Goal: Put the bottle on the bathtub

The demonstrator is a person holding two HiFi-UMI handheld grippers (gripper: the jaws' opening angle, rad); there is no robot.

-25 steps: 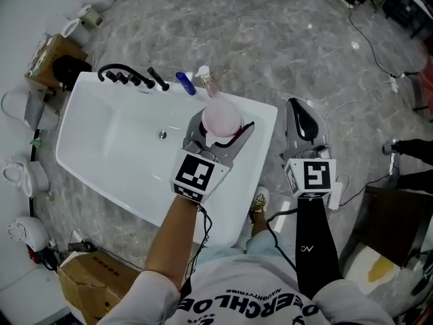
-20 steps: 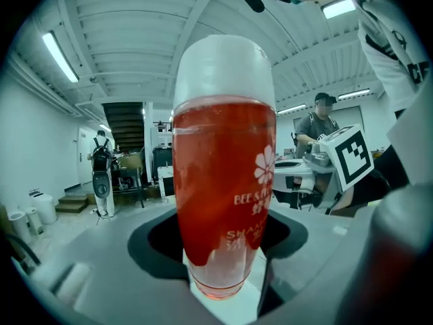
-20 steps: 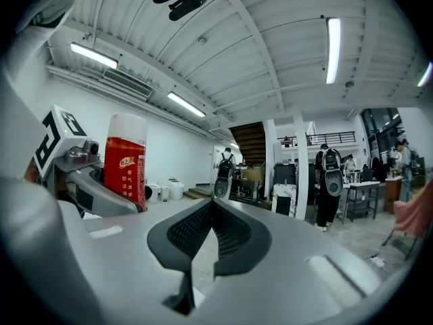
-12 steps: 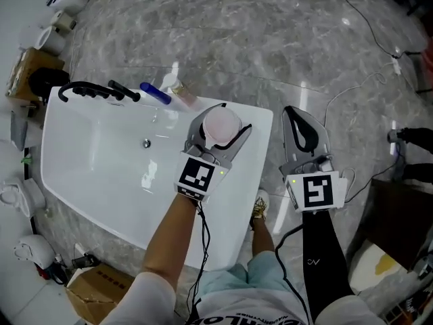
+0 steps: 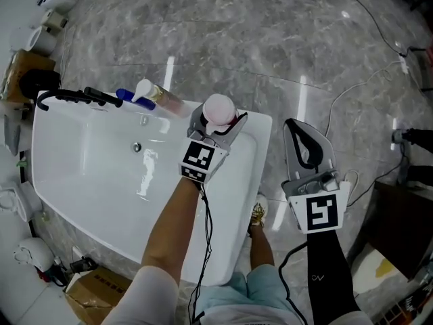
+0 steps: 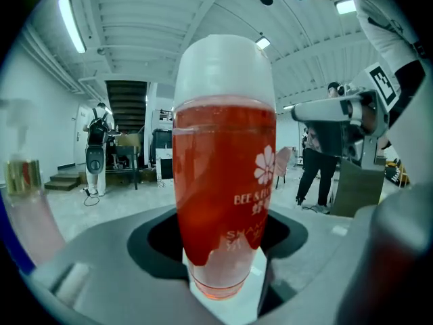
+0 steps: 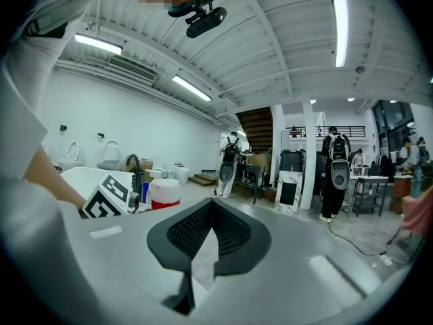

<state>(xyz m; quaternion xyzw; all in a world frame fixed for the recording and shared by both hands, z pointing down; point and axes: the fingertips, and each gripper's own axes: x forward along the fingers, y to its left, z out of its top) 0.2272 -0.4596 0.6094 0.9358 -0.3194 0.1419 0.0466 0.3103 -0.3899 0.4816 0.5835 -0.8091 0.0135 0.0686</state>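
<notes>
Nearest me, my right gripper (image 5: 306, 146) hangs over the grey floor, just right of the white bathtub (image 5: 88, 181). Its black fingers are pressed together with nothing between them. Farther off, my left gripper (image 5: 218, 122) pinches the bottle (image 5: 220, 109), which stands upright with its white cap on top and red liquid inside. The bottle is at the tub's far right corner, but I cannot tell whether it touches the rim. Along the far rim to the left lie a pump bottle (image 5: 159, 97) and a blue bottle (image 5: 125, 95), then a black faucet (image 5: 74, 97).
</notes>
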